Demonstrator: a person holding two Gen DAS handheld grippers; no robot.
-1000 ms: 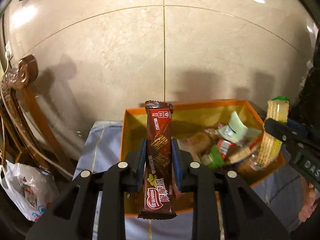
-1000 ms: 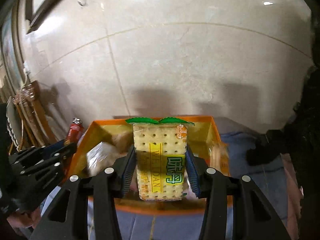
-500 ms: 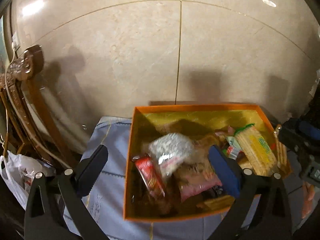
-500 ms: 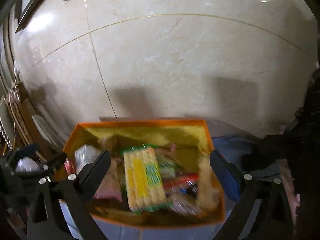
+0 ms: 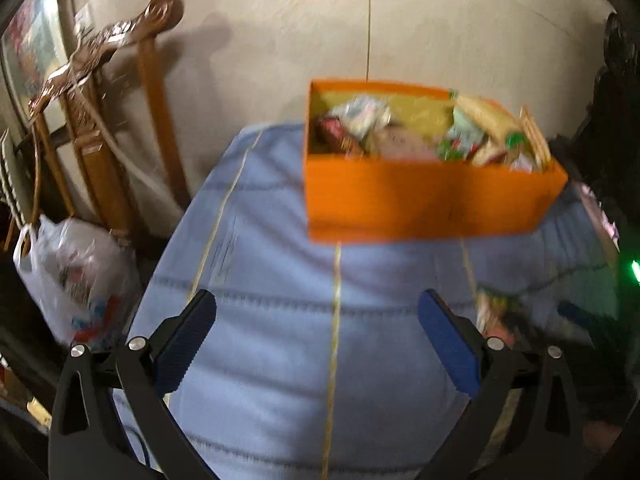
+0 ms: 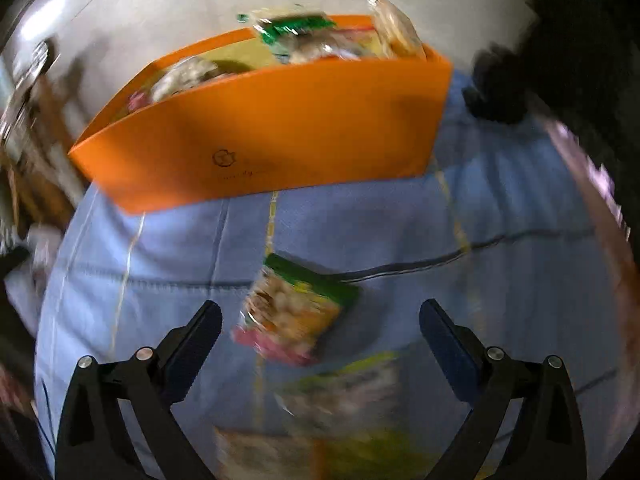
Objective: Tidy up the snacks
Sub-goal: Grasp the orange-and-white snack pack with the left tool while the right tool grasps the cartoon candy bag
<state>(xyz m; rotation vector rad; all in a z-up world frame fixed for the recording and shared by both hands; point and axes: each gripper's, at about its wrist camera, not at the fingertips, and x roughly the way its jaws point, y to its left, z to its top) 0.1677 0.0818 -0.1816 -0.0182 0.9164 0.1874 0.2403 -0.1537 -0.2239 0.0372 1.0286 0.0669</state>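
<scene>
An orange box (image 5: 420,196) full of snack packets stands at the far end of a blue quilted cloth (image 5: 304,340); it also shows in the right wrist view (image 6: 280,128). My left gripper (image 5: 316,340) is open and empty, held back over the bare cloth. My right gripper (image 6: 320,344) is open and empty above a green-and-pink snack packet (image 6: 292,316) lying on the cloth. More blurred packets (image 6: 344,392) lie nearer, below that one.
A white plastic bag (image 5: 68,276) sits on the floor at the left, beside wooden furniture (image 5: 100,92). A marble wall (image 5: 400,24) rises behind the box. Dark objects (image 6: 568,48) stand at the right edge.
Both grippers let go of their snacks, a chocolate wafer bar and a cracker pack, into the box, opened wide, then pulled back and down over the cloth.
</scene>
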